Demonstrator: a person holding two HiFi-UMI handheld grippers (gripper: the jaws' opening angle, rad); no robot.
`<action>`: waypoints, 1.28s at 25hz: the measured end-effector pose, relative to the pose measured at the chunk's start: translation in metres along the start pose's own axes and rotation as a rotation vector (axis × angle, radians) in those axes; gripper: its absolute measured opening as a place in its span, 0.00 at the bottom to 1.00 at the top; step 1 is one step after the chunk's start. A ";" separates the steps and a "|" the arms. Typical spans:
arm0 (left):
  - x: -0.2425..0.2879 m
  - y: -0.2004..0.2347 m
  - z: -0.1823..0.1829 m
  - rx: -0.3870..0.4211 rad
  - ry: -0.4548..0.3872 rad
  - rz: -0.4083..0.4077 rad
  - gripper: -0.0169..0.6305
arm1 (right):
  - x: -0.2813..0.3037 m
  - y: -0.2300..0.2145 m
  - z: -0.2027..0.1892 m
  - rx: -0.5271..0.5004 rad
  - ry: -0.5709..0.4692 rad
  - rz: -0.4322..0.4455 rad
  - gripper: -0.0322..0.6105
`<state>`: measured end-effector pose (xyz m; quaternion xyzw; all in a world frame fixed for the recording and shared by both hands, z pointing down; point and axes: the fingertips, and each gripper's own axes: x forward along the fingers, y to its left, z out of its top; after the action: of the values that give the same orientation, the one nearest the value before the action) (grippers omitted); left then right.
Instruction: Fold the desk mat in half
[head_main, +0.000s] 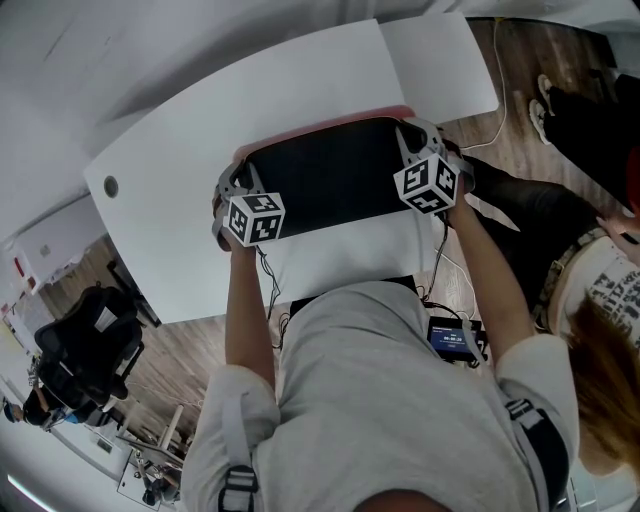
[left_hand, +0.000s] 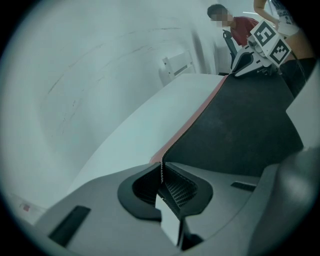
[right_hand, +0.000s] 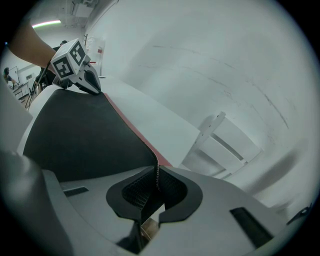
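Desk mat (head_main: 330, 180): doubled over on table (head_main: 180, 230), black underside up, pink strip (left_hand: 200, 112) exposed beyond. Folded-over edge's corners clamped by left gripper (left_hand: 162, 175) and right gripper (right_hand: 156, 177). Edge to be squared on pink strip, then lowered flat.

Both bare forearms (head_main: 245, 310) reach forward, well apart, each hand carrying grey plastic tongs with a marker cube. The left tongs (left_hand: 162, 175) and right tongs (right_hand: 156, 176) each pinch tight on the thin black desk mat's (head_main: 330, 185) edge.
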<state>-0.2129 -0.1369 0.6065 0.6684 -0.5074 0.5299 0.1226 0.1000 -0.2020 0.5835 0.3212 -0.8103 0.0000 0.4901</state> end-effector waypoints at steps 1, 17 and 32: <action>0.000 0.000 0.000 0.001 0.000 0.000 0.07 | 0.000 0.000 0.000 0.002 0.000 0.001 0.13; 0.002 0.004 0.006 -0.016 -0.008 0.002 0.07 | 0.001 -0.006 0.002 0.008 0.002 0.002 0.13; 0.002 0.005 0.007 -0.079 -0.027 -0.020 0.07 | 0.001 -0.008 0.003 0.024 0.013 0.013 0.14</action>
<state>-0.2135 -0.1451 0.6033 0.6752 -0.5227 0.4991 0.1475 0.1012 -0.2098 0.5803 0.3218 -0.8090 0.0148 0.4916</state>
